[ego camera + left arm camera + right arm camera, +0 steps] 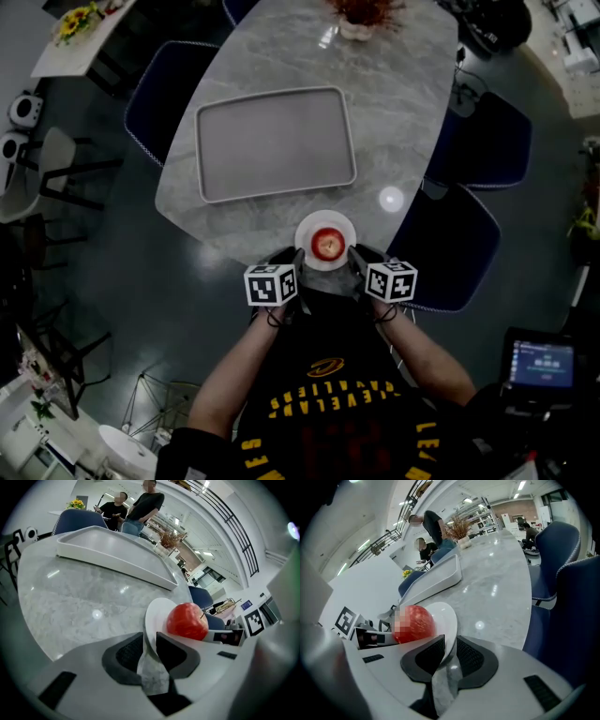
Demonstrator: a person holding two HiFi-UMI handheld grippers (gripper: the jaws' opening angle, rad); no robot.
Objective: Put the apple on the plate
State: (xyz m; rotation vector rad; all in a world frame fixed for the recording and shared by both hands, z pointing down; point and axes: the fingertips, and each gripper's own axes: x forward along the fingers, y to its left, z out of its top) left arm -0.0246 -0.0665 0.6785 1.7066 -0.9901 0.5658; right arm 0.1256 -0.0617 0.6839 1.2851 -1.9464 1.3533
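A red apple [327, 245] sits in the middle of a small white plate [309, 230] at the near edge of the marble table [394, 122]. My left gripper [297, 257] is shut on the plate's left rim, and my right gripper [356, 256] is shut on its right rim. In the left gripper view the plate [155, 616] runs edge-on between the dark pads [126, 656], with the apple [187, 620] just beyond. In the right gripper view the rim of the plate [444, 620] is pinched between the pads [471, 657], with the apple [415, 623] to the left.
A large empty grey tray [275, 142] lies on the table beyond the plate. A flower vase [356, 23] stands at the far end. Blue chairs [455, 248] ring the table. Two people [140, 503] stand past the far side.
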